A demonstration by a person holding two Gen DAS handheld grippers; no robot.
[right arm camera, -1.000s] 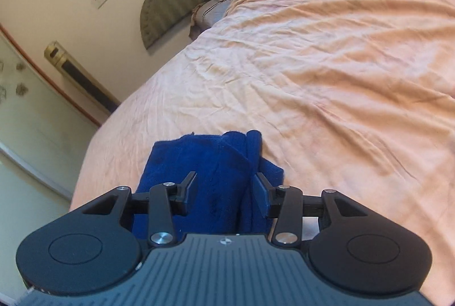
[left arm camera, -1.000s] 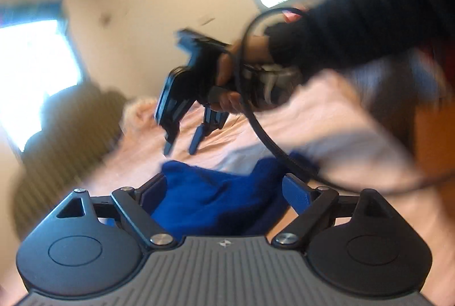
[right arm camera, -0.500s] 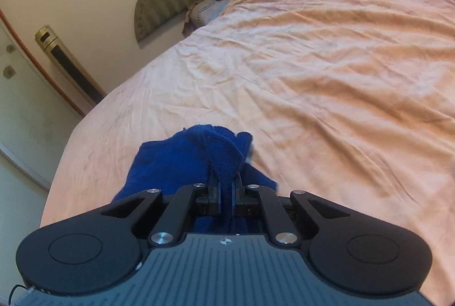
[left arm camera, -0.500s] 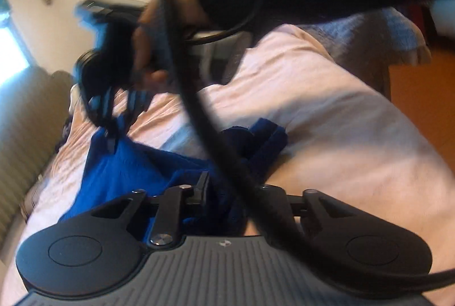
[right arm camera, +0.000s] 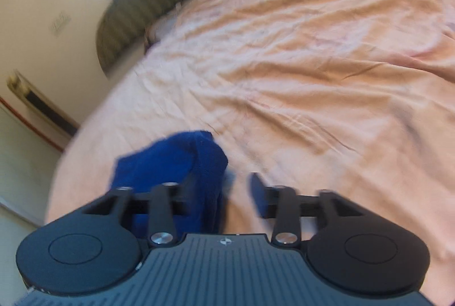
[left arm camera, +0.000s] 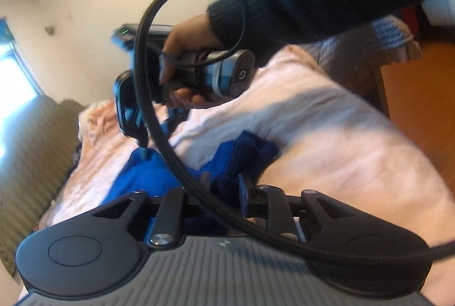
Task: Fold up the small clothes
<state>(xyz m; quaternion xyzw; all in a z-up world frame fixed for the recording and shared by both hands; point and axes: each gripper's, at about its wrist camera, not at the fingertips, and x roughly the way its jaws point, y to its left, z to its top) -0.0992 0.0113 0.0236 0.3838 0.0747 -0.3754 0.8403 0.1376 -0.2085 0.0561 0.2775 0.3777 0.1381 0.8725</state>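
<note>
Here the right claw [right arm camera: 224,186] gapes wide beside the blue cloth [right arm camera: 176,155].

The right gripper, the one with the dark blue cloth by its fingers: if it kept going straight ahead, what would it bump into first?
Probably the wrinkled peach bedsheet: the right gripper stands open, the dark blue knitted cloth sits left of centre by its left finger. Depth is unclear.

Your left wrist camera sits low and close over the bed [left arm camera: 327,141], facing along it toward the headboard [left arm camera: 31,152] and your right hand [left arm camera: 184,61]. Your right wrist camera looks down the pink sheet, also toward the headboard. Both views share the blue garment [right arm camera: 176,163] close ahead.
</note>
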